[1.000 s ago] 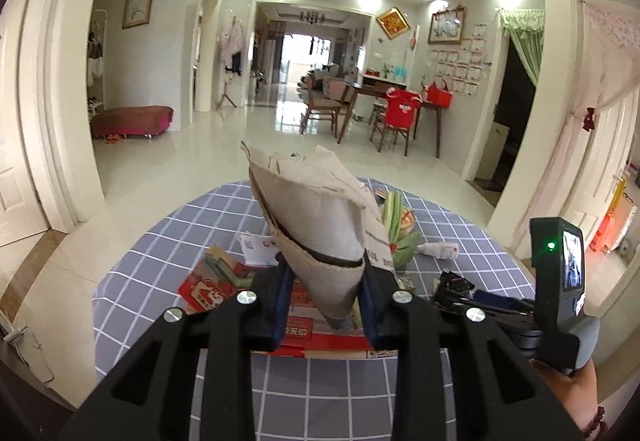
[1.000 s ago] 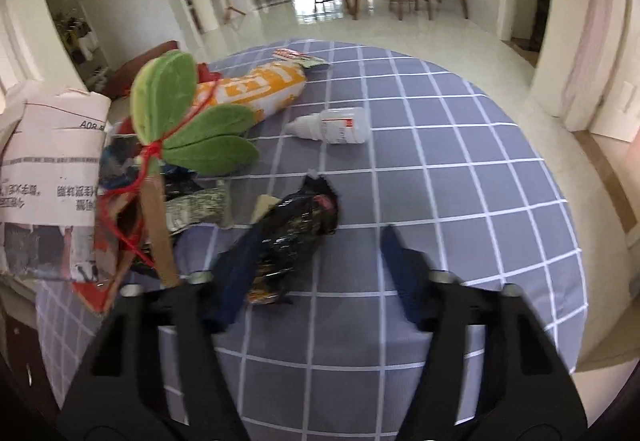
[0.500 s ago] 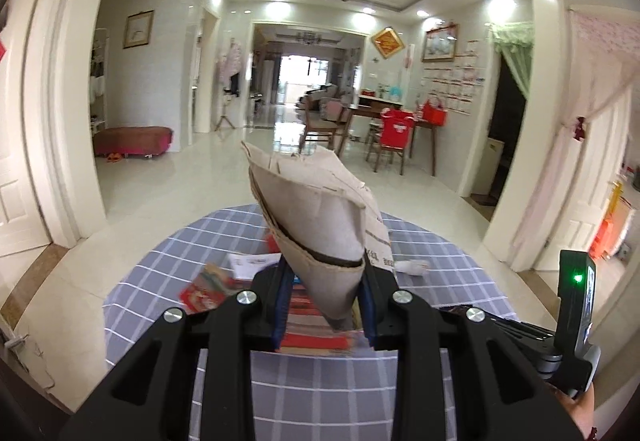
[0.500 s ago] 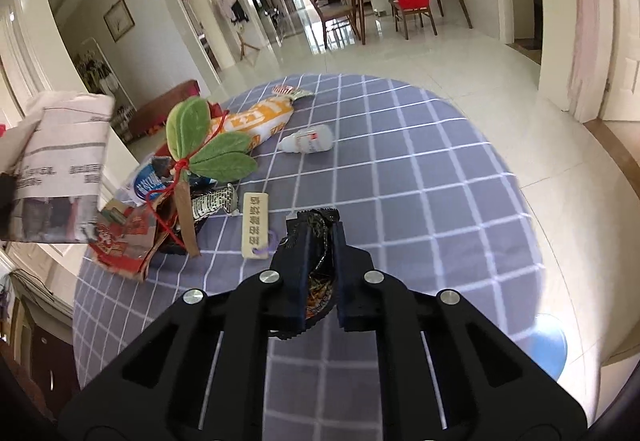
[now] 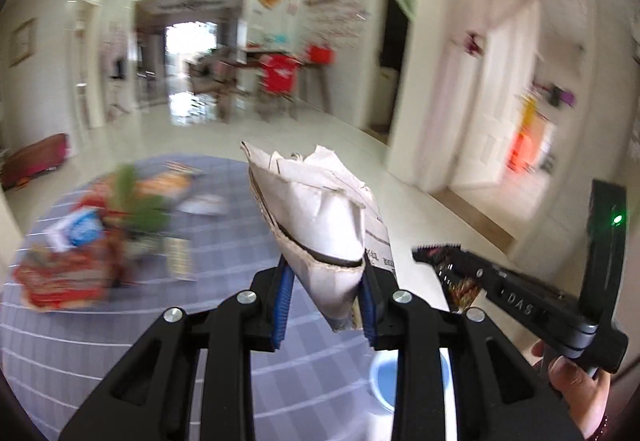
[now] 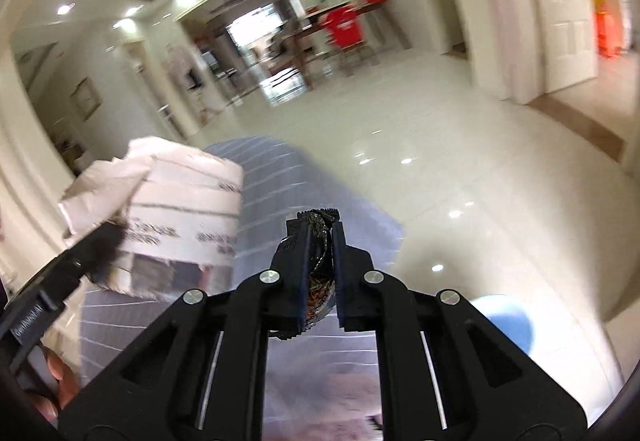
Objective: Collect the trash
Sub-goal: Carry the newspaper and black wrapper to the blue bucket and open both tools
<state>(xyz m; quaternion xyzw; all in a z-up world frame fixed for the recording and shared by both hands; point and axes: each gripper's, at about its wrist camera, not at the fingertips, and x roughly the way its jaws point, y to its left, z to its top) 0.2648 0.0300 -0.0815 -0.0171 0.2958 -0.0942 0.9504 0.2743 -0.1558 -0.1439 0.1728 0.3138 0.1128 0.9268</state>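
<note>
Left gripper (image 5: 326,299): pressed onto the lower end of a crumpled cone of grey-white newspaper (image 5: 320,217), which is held upright at the centre of the left wrist view; the grip is unchanged from a second ago.
Right gripper (image 6: 320,277): its jaws have just been closing and are now pinched on a crinkled black foil snack wrapper (image 6: 318,281), whose serrated top edge shows above the pads at the centre of the right wrist view.
Change in the wrapper: a second ago it was lying on the cloth between spread jaws; now it is lifted clear of the table.
Change in view: both pictures are smeared and the room is shifted sideways against the earlier frames, so both hands are judged to be swinging away from the pile.
Table: the round table with the grey-blue checked cloth (image 5: 224,325) is seen at lower left in the left wrist view.
Trash left behind: a red printed paper packet (image 5: 60,279), a green leaf-shaped decoration (image 5: 136,201) and other blurred litter are seen at mid left, well apart from both grippers.
Blue round object (image 6: 508,325): seen on the floor at lower right in the right wrist view; a bin is suspected, but it cannot be told.
Meaning for the task: two pieces are secured, one per gripper; disposal is judged to be next, with more litter to be fetched afterwards.
</note>
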